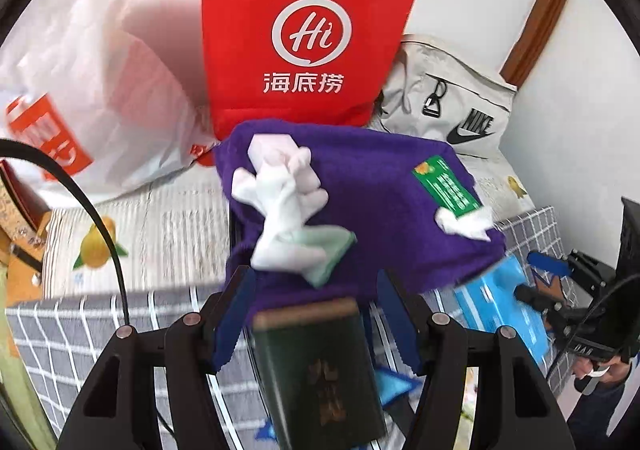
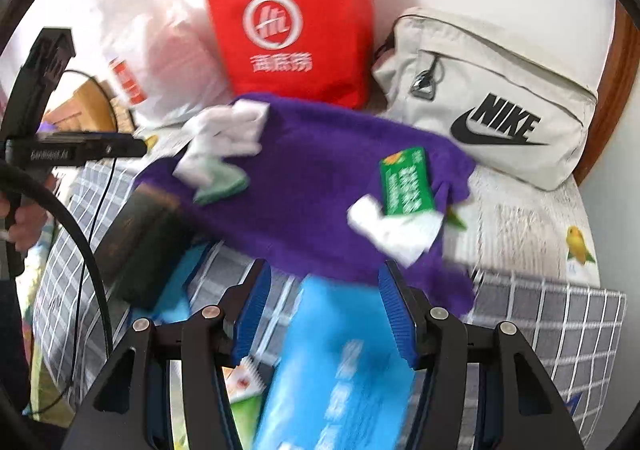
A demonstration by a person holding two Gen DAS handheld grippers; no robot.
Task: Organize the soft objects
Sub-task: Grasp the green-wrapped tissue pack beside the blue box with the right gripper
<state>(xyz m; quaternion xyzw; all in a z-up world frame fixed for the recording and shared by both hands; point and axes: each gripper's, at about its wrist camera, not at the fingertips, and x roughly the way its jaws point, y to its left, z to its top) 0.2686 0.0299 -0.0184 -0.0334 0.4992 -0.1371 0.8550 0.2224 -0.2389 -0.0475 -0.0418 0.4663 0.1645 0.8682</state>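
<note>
Purple cloth [image 1: 360,210] lies spread on a bed, draped partly over a grey checked sheet [image 1: 60,330] and a striped sheet printed with fruit [image 1: 160,218]. On the cloth rest white gloves [image 1: 280,186] bunched with a pale green rag [image 1: 332,250], and, toward its right edge, a green packet [image 1: 446,186] touching a crumpled white tissue [image 1: 464,224]. A dark green box [image 1: 320,370] sits at the cloth's near edge, between the fingers of the left gripper [image 1: 316,302] in the left wrist view; the blue pads stand apart on either side of it and do not press on it, so the jaws are parted and hold nothing. The right gripper [image 2: 328,310] likewise has its jaws parted, with a blue pack [image 2: 340,362] lying below the gap, unclasped; the cloth's hem lies just ahead of its fingertips. Behind the cloth stand a red bag [image 1: 304,30], a white plastic bag [image 1: 100,90] to its left, and a beige Nike pouch [image 2: 492,102] to its right against the wall. Both views are motion-blurred.
</note>
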